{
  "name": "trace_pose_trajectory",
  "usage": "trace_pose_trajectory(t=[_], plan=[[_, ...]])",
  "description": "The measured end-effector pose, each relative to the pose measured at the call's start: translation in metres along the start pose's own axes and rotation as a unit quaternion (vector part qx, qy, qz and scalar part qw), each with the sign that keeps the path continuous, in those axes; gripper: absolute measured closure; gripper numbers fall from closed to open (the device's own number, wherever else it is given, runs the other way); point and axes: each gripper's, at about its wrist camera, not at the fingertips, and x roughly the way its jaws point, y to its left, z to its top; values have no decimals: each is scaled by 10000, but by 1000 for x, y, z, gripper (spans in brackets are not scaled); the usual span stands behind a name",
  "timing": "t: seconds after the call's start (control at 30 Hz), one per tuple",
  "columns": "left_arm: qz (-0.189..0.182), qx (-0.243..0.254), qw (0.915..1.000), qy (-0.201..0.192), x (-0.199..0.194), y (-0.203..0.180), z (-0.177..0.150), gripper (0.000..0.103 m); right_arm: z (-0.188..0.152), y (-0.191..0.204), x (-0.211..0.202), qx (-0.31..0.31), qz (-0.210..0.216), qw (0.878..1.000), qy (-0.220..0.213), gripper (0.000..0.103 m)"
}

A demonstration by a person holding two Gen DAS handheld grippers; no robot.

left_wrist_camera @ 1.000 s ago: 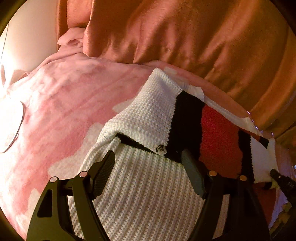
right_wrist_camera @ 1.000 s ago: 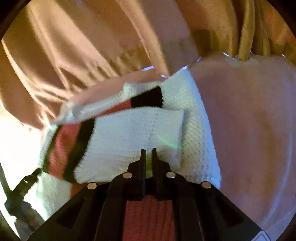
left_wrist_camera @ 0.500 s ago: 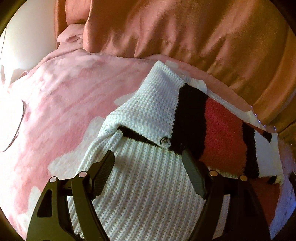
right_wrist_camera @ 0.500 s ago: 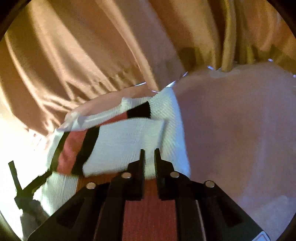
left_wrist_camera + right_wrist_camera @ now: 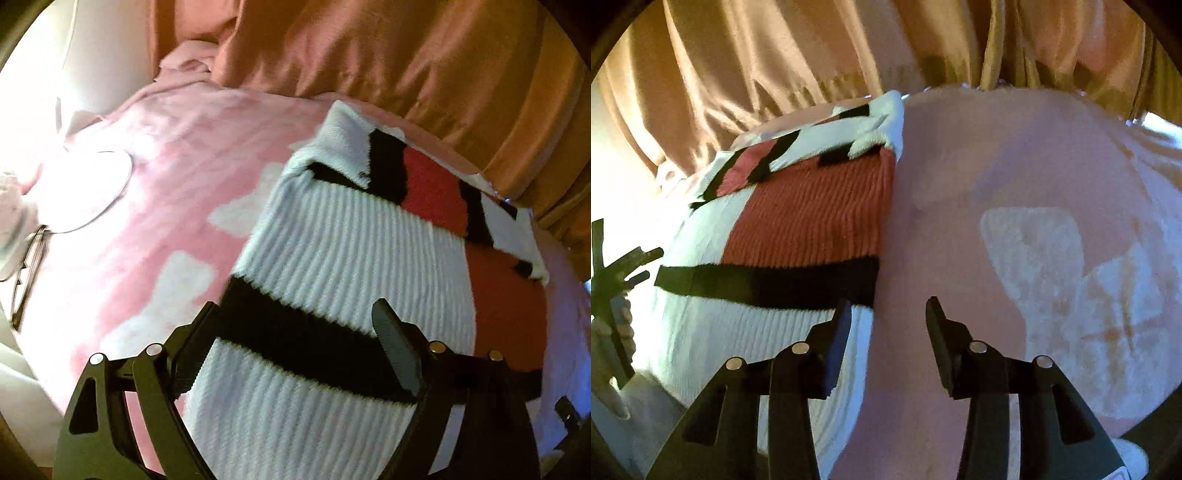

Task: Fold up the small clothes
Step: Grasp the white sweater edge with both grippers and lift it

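Note:
A knit sweater (image 5: 354, 251) in white, black and red blocks lies flat on a pink blanket (image 5: 177, 177), its sleeves folded across the top. My left gripper (image 5: 295, 325) is open and empty above the sweater's lower half, over the black stripe. In the right wrist view the sweater (image 5: 805, 229) lies to the left. My right gripper (image 5: 888, 317) is open and empty at the sweater's right edge, its left finger over the knit and its right finger over the blanket (image 5: 1015, 229).
Orange satin curtains (image 5: 388, 55) hang along the far edge of the blanket. Eyeglasses (image 5: 29, 266) lie at the far left by a bright glare. The left gripper shows at the left edge of the right wrist view (image 5: 613, 273).
My right gripper opened and let go of the folded sleeve, then drew back to the sweater's right edge. My left gripper drew back toward the hem; the black stripe now shows.

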Motion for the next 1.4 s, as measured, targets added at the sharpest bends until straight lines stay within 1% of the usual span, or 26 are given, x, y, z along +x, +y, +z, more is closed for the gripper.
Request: trace_pose_trajectory(t=[0.07,0.1,0.13,0.17,0.23,0.27,0.37,0.43,0.5,0.6,0.63,0.7,0.77,0.83,0.9,0.97,1.0,1.03,1.07,1.1,1.17,1.2,1.27,1.3,1.33,1.4], plan=[[-24,-34,10000,-50,-6,0,3,21,11,2,3,-44,145,9998,-108,60],[-88,-46,9999,-94,-9,-1,5,21,19,3,5,-83,155,9997,-184,56],[-248,-150,9994,-161,-10,-2,13,20,32,5,8,-117,117,9994,-292,49],[-376,-227,9988,-201,-9,-3,18,18,40,6,11,-122,155,9992,-341,47],[-547,-411,9974,-244,-1,-4,37,18,72,3,23,13,312,9984,-465,44],[-640,-459,9965,-275,5,-6,49,18,86,0,30,92,386,9982,-460,43],[-547,-582,9961,-376,30,-10,79,18,127,-5,61,236,384,9982,-401,43],[-482,-708,9954,-429,49,-9,99,18,149,-11,87,477,563,9970,-254,43],[-521,-812,9946,-380,69,-7,115,18,170,-15,112,674,618,9956,-188,43],[-612,-983,9932,-128,107,-1,137,18,199,-15,137,568,428,9971,-261,43],[-637,-990,9930,-17,120,0,143,18,205,-16,142,585,410,9971,-279,43],[-514,-915,9945,-67,137,-3,155,18,220,-19,157,679,529,9960,-256,42],[-550,-797,9953,-70,148,-8,162,18,232,-20,175,777,676,9946,-125,40],[-586,-689,9959,-6,161,-18,168,18,235,-14,191,782,829,9934,124,39],[-612,-552,9966,-25,170,-28,171,18,235,-5,199,626,790,9947,225,38],[-451,-349,9984,-18,176,-38,172,19,231,6,204,334,554,9978,152,41],[-342,-235,9991,-35,177,-42,173,24,230,10,203,226,498,9985,102,59],[-449,-112,9989,-95,174,-48,174,54,230,13,199,190,647,9977,5,83],[-693,-55,9975,-108,170,-51,175,81,231,15,191,254,789,9965,-146,83],[-800,-58,9967,-118,164,-54,177,84,233,17,179,245,907,9950,-351,84],[-908,-6,9943,-552,136,-58,180,86,235,34,137,-96,1041,9897,-978,86],[-1023,117,9904,-918,115,-60,181,86,236,41,116,-266,1074,9858,-1260,86],[-1139,137,9859,-1220,94,-62,185,86,240,55,78,-577,1097,9754,-1821,86],[-1156,61,9839,-1362,85,-61,189,86,243,58,67,-653,1079,9719,-1988,86],[-1171,-25,9835,-1377,83,-59,194,85,250,57,62,-670,1056,9703,-2070,86],[-1035,-147,9856,-1331,91,-59,200,85,261,49,73,-582,869,9742,-2001,85]])
